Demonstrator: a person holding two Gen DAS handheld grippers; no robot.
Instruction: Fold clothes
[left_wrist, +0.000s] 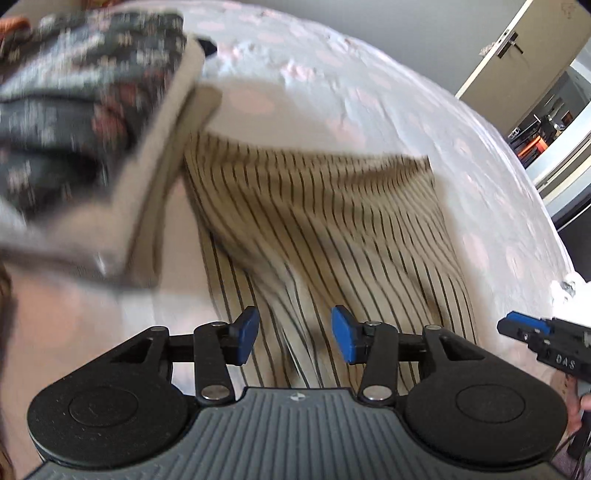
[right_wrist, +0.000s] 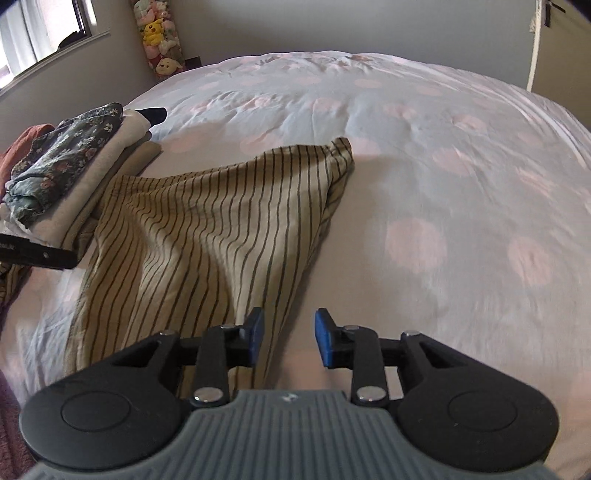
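Note:
A beige garment with thin dark stripes (left_wrist: 325, 221) lies spread and wrinkled on the bed; it also shows in the right wrist view (right_wrist: 207, 229). My left gripper (left_wrist: 294, 339) is open just above its near part, holding nothing. My right gripper (right_wrist: 289, 339) is open and empty over the garment's near right edge; it shows at the right edge of the left wrist view (left_wrist: 532, 332). The left gripper's finger (right_wrist: 37, 254) juts in at the left edge of the right wrist view.
A stack of folded clothes (right_wrist: 66, 166), topped by a dark floral piece, sits on the bed left of the striped garment; it also shows blurred in the left wrist view (left_wrist: 85, 122). The white bedcover with pink dots (right_wrist: 443, 184) stretches right. A door (left_wrist: 517, 55) stands beyond.

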